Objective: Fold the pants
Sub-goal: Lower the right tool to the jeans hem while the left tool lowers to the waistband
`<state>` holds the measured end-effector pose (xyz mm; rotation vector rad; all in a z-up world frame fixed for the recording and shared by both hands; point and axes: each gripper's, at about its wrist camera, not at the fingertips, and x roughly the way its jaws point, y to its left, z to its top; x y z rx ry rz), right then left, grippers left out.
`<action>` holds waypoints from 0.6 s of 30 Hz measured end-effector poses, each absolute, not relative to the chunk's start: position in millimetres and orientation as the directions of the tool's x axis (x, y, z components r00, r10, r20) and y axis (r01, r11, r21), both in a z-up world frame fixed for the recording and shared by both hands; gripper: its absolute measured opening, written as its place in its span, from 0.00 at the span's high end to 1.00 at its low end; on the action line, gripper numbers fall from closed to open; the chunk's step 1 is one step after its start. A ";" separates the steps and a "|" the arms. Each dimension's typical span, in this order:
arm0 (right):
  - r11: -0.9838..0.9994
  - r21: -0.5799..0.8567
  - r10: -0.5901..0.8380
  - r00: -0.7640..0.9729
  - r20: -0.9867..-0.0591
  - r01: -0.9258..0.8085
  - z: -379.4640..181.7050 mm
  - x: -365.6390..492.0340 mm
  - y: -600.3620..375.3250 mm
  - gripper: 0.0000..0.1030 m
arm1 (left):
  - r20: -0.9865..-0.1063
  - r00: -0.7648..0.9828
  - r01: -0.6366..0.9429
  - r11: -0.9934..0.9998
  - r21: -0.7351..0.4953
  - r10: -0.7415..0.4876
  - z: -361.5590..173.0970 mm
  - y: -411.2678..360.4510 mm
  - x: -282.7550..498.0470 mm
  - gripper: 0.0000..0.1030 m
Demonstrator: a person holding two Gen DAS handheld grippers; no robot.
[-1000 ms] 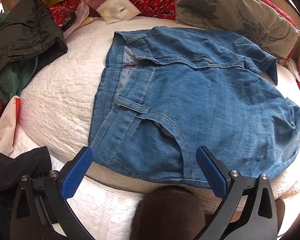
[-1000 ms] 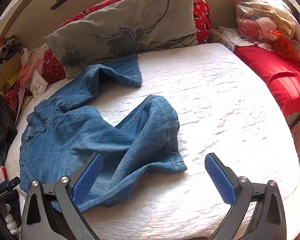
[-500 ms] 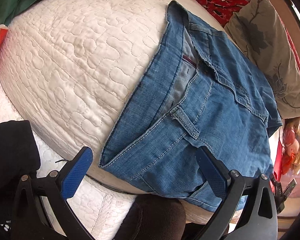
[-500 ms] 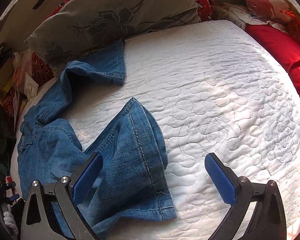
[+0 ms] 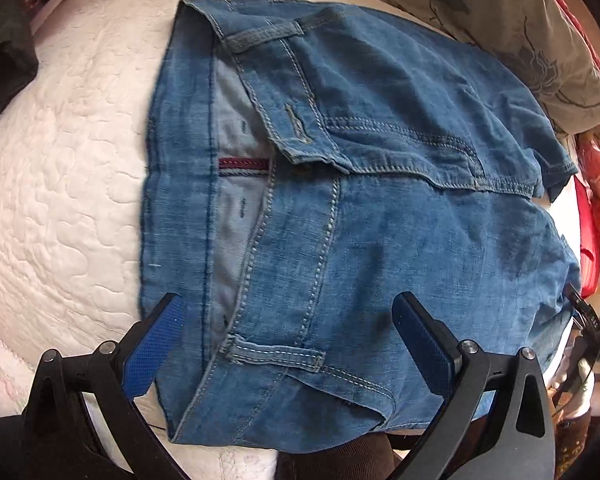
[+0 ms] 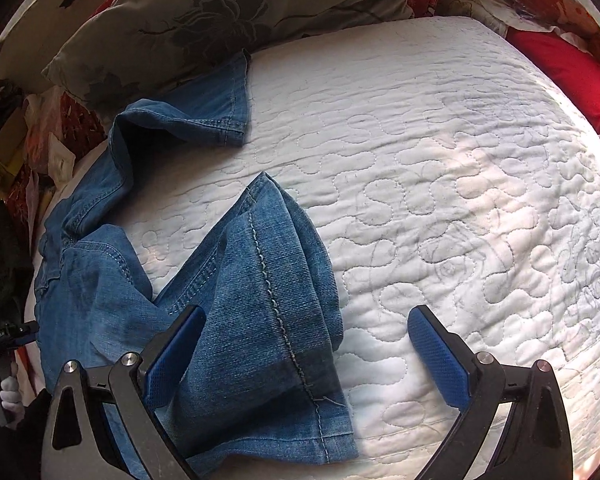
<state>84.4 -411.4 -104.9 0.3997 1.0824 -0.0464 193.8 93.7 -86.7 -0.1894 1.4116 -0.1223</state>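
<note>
Two tools hang over blue denim pants (image 5: 380, 200) spread on a white quilted bed (image 6: 440, 200): the left tool (image 5: 288, 344) is spread wide and released above the waistband, a belt loop (image 5: 276, 354) lying between its blue pads toward six o'clock of its view. The right tool (image 6: 306, 354) is likewise released and grasps nothing, straddling a leg hem (image 6: 260, 380) near six o'clock, while the other leg's hem (image 6: 216, 116) lies toward eleven o'clock beside a grey floral pillow (image 6: 220, 8).
</note>
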 end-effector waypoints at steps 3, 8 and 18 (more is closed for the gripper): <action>0.932 0.303 0.184 0.461 -0.868 0.199 -105.0 90.0 -411.2 0.41 | -0.982 0.149 0.004 0.993 -0.114 -0.114 -90.9 80.2 191.6 0.15; 0.940 0.307 0.215 0.444 -0.870 0.147 -96.8 88.5 -409.5 0.83 | -0.986 0.138 -0.009 0.995 -0.096 -0.094 -80.2 77.7 189.3 0.69; 0.908 0.197 0.033 0.407 -0.913 0.370 -93.3 21.0 -471.2 0.68 | -0.992 0.106 -0.068 0.995 -0.076 -0.069 -82.0 89.7 180.9 0.81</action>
